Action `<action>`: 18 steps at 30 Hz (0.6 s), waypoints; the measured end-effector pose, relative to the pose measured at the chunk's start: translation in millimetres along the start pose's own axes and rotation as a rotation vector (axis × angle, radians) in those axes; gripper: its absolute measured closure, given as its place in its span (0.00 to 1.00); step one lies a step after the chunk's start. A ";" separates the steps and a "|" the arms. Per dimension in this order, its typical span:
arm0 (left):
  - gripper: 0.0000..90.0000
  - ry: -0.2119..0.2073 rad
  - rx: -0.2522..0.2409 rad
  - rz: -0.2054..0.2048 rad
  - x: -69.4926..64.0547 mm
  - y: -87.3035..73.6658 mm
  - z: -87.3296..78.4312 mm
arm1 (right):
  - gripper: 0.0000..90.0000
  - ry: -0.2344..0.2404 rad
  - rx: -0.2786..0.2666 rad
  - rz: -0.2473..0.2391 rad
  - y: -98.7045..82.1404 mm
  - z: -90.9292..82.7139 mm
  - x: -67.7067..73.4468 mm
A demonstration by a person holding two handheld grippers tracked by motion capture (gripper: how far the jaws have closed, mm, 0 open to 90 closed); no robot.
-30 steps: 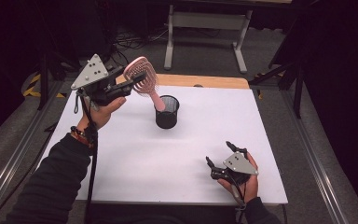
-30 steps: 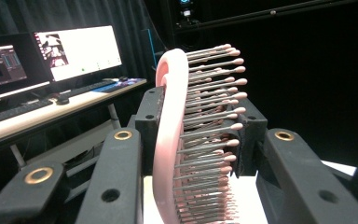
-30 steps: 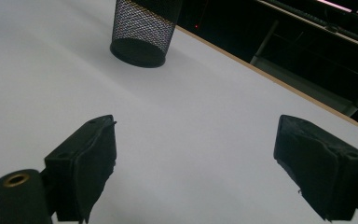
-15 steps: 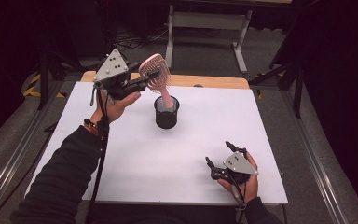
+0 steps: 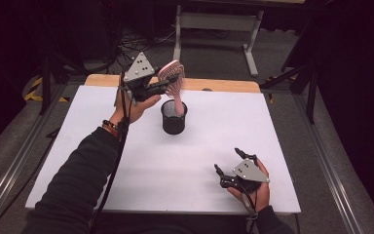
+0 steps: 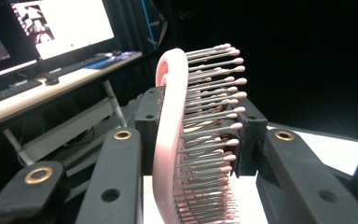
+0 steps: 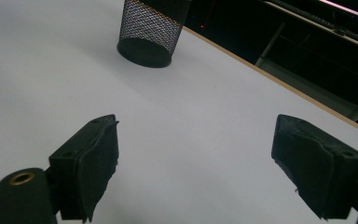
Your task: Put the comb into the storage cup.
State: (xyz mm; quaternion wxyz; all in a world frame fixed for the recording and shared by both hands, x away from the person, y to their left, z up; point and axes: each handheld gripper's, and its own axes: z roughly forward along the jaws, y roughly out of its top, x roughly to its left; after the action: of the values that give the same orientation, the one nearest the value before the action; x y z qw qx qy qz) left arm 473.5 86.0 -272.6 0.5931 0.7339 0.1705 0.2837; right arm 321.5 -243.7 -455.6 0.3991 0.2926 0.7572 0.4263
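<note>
Left gripper (image 5: 168,84): raised above the far-left part of the white tabletop (image 5: 126,161), held in the person's left hand (image 5: 135,106). Its jaws are clamped on the head of a pink hairbrush (image 5: 172,78). In the left gripper view the hairbrush (image 6: 179,140) stands between the two black jaws, its pink back against the left-hand jaw and its bristle tips toward the right-hand jaw. The top of the head rises clear above the jaw tips.

Hairbrush position: in the high view the head sits just above and slightly left of a black mesh cup (image 5: 174,117), with the pink handle running down into the cup's open mouth. How far the handle reaches inside cannot be told.

Mesh cup: upright on the tabletop, roughly centred from left to right and toward the far half. In the right gripper view the mesh cup (image 7: 150,32) stands well beyond the jaws.

Right gripper (image 5: 230,165): low at the near-right part of the tabletop, held in the person's right hand (image 5: 253,187). Its jaws are spread wide with only bare white surface between them, and they grip nothing. It is well apart from the cup and from the left gripper.

Surroundings: a lit monitor (image 6: 63,23) on a desk appears beyond the left gripper's jaws.
</note>
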 end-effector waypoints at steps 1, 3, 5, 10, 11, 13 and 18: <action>0.71 0.001 0.005 -0.006 1.1 -1.1 1.8 | 0.17 0.002 0.000 0.001 0.0 -0.1 -0.2; 0.71 0.005 0.014 -0.010 2.1 -2.7 4.2 | 0.17 0.002 -0.001 0.002 0.0 -0.1 -0.3; 0.71 0.016 0.020 -0.012 3.7 -4.6 6.9 | 0.17 0.003 0.000 0.002 0.0 -0.4 -0.4; 0.71 0.035 0.047 -0.024 9.8 -8.8 13.9 | 0.17 0.019 -0.003 0.026 0.5 -0.9 -0.9; 0.71 0.040 0.051 -0.021 10.7 -9.7 14.8 | 0.17 0.030 -0.005 0.044 0.6 -0.9 -1.6; 0.71 0.051 0.059 -0.032 12.4 -12.5 17.5 | 0.17 0.031 -0.013 0.051 0.7 -1.5 -2.9; 0.71 0.061 0.083 -0.057 17.2 -20.6 23.9 | 0.17 0.035 -0.011 0.055 0.5 -1.6 -3.2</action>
State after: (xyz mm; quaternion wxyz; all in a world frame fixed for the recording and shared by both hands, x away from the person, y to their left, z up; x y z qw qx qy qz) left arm 503.5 82.6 -292.1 0.5646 0.7438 0.2207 0.2815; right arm 321.8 -246.6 -453.6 0.3757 0.3037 0.7532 0.4464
